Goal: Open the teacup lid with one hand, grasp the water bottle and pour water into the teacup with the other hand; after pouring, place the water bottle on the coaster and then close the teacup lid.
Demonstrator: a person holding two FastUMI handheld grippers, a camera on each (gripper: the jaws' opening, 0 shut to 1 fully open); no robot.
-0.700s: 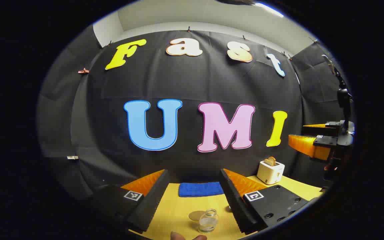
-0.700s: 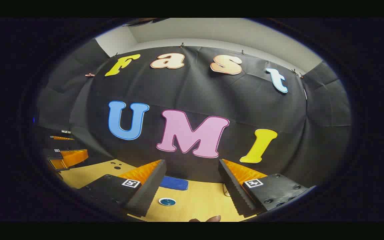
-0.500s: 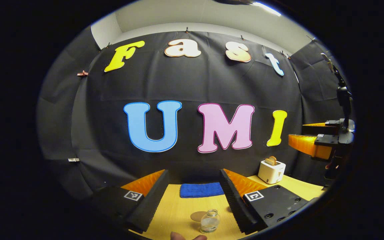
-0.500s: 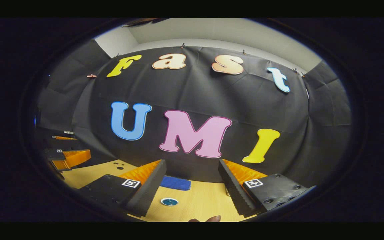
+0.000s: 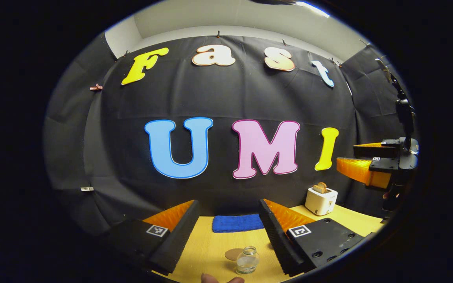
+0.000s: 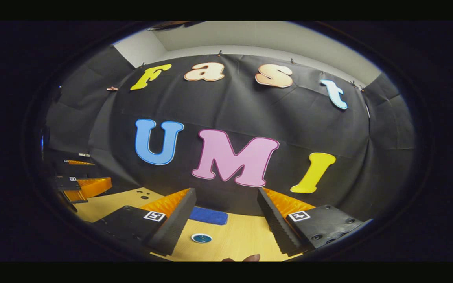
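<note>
Both views have drifted slightly; both hand-held grippers (image 5: 228, 232) (image 6: 226, 226) gape empty. Bottle (image 5: 247, 260) sits near: a hasty approach could topple it.

Between the left hand-held gripper's (image 5: 228, 236) spread fingers, a glass bottle (image 5: 247, 260) and coaster (image 5: 233, 254) stand on the worktop (image 5: 210, 251); behind them lies a blue cloth (image 5: 237, 223), with a toaster (image 5: 321, 199) far right

Both views forward, sharing blue cloth (image 5: 237, 223).

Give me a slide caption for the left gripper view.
Open hand-held gripper above glass water bottle and round coaster.
</note>
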